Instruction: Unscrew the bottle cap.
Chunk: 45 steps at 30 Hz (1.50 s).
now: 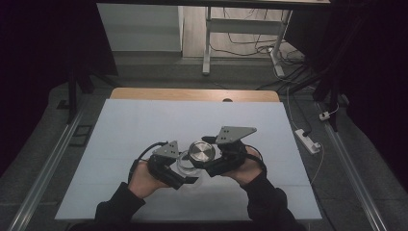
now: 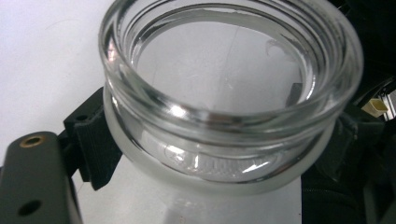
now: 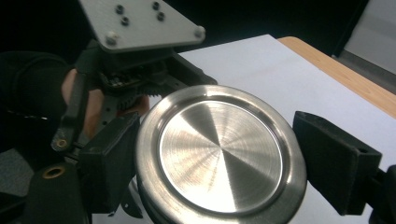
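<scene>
Currently, a glass jar (image 2: 231, 107) is clamped by the left gripper (image 1: 179, 169); just beside it, a steel lid (image 3: 219, 156) is pinched by the right gripper (image 1: 211, 156).

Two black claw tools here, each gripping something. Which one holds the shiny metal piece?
The right gripper, at the right of the high view: its jaws clasp the round steel lid. The left gripper instead clamps the clear glass jar.

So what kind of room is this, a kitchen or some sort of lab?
Probably a lab or recording setup, not a kitchen: a table under a plain white sheet, dark curtains at the sides, and loose cables and a power strip on the floor.
</scene>
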Each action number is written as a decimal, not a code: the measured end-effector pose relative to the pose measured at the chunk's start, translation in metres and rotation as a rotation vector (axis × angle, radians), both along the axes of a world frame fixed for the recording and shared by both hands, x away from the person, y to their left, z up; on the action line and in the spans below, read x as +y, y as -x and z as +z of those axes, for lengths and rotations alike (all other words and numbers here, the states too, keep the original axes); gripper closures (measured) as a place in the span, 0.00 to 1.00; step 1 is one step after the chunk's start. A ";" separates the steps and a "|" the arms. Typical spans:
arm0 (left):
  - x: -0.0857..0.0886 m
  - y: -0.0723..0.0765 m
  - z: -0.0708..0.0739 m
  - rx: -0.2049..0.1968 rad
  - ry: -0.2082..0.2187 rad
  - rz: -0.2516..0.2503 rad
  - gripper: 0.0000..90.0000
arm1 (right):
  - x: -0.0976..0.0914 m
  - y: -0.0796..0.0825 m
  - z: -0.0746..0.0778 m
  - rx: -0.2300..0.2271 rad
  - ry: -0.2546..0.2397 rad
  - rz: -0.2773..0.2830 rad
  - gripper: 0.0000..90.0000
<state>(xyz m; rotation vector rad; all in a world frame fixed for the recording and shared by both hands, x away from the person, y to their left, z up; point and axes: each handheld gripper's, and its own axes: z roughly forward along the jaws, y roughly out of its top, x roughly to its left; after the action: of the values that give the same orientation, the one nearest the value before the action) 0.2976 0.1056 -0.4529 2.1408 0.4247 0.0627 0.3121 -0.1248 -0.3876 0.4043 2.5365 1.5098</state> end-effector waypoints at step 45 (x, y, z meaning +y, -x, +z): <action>-0.012 0.008 0.000 -0.081 -0.125 -0.012 0.17 | -0.018 -0.013 -0.021 0.024 0.003 -0.158 0.20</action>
<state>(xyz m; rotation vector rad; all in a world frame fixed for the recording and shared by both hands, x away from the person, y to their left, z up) 0.2900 0.0940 -0.4534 2.2544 0.3695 0.1723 0.3250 -0.1431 -0.4082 0.6110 2.4584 1.4518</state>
